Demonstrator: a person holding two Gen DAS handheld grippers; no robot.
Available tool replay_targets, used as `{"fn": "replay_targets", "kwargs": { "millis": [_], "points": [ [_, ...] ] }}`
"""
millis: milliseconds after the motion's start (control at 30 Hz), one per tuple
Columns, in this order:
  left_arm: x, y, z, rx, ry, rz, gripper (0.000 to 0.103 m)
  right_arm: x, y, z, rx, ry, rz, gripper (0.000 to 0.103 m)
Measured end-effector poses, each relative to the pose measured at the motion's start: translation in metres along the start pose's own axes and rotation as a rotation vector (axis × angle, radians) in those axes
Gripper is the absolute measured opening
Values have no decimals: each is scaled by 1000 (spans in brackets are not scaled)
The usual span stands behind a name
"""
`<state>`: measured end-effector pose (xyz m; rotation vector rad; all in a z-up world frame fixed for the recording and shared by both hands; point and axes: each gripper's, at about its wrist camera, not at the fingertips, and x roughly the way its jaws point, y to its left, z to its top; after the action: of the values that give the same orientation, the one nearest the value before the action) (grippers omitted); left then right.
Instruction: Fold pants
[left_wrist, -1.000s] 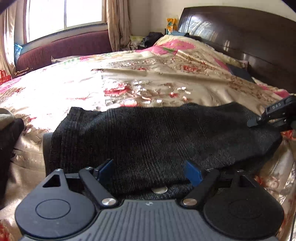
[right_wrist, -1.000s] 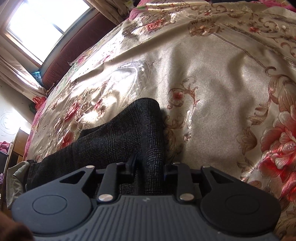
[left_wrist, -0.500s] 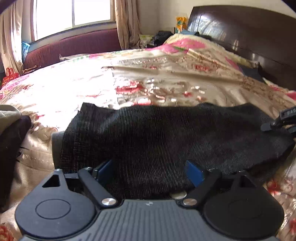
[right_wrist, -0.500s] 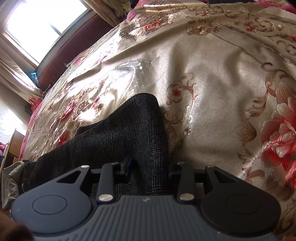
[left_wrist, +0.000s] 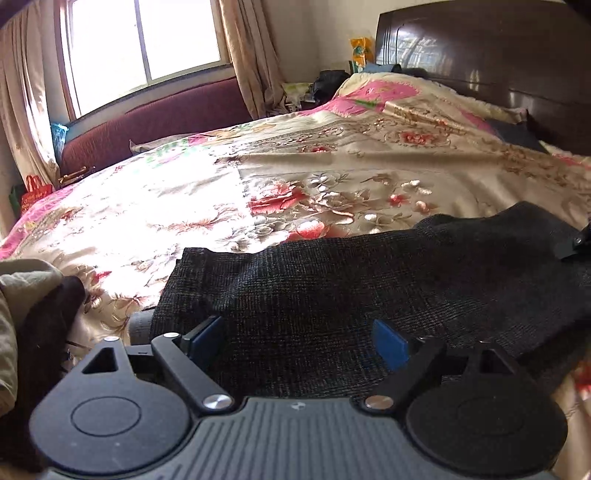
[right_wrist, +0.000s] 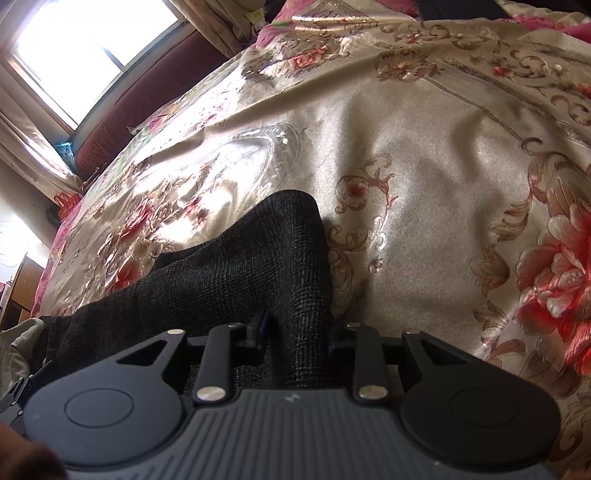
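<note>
On the bedspread: pants (left_wrist: 332, 288) lie as a long dark band across the near part of the floral bedspread (left_wrist: 295, 177), one end toward the headboard (left_wrist: 498, 55), the other toward the heap of clothes (left_wrist: 33, 306)

Cloth: dark, checked, woven and fairly thick by the look of it; likely soft and limp, light to lift, with enough body to hold a crease; the satin bedspread looks slippery, so the pants may slide when dragged

Left gripper (left_wrist: 299, 341): fingers spread wide, blue pads apart, low over the pants' near edge; nothing pinched

Right gripper (right_wrist: 295, 332): fingers pressed in on a raised ridge of the pants (right_wrist: 258, 258) at the headboard end; the cloth humps up between them and trails back toward the heap of clothes

Where to hold: judged best at the edges and corners, through all layers at once, since a pinch in the middle would only bunch it; the left gripper's natural hold is the near edge below it, well apart from the right one's pinch

Risk: layers may slip apart if only the top one is caught
</note>
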<state>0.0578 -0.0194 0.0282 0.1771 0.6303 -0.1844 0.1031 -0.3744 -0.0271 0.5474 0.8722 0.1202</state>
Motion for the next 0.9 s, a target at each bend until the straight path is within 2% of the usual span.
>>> {"fn": "replay_targets", "kwargs": {
  "millis": [100,200,300,367,400,433,667,900],
  "points": [
    [-13,-5,-6,-1,-29,-17,100,3,-1,1,10,20,5,32],
    [-19,-11,-15,-3,-46,-33,100,8,-4,1,24,37,25,40],
    [-9,-21,-22,15,12,-71,100,9,-1,2,20,39,13,40],
    [-1,-25,-26,23,28,-76,102,8,3,3,11,41,-15,37],
    [0,-24,-26,4,27,-81,102,7,6,3,-6,41,-40,31],
    [-1,-22,-25,-17,26,-88,102,7,10,3,-25,37,-59,30],
    [-9,-24,-31,-24,14,-80,102,9,35,-6,-117,15,-171,30],
    [-8,-28,-28,-16,10,-67,102,15,53,-13,-210,22,-240,37]
  ]
}}
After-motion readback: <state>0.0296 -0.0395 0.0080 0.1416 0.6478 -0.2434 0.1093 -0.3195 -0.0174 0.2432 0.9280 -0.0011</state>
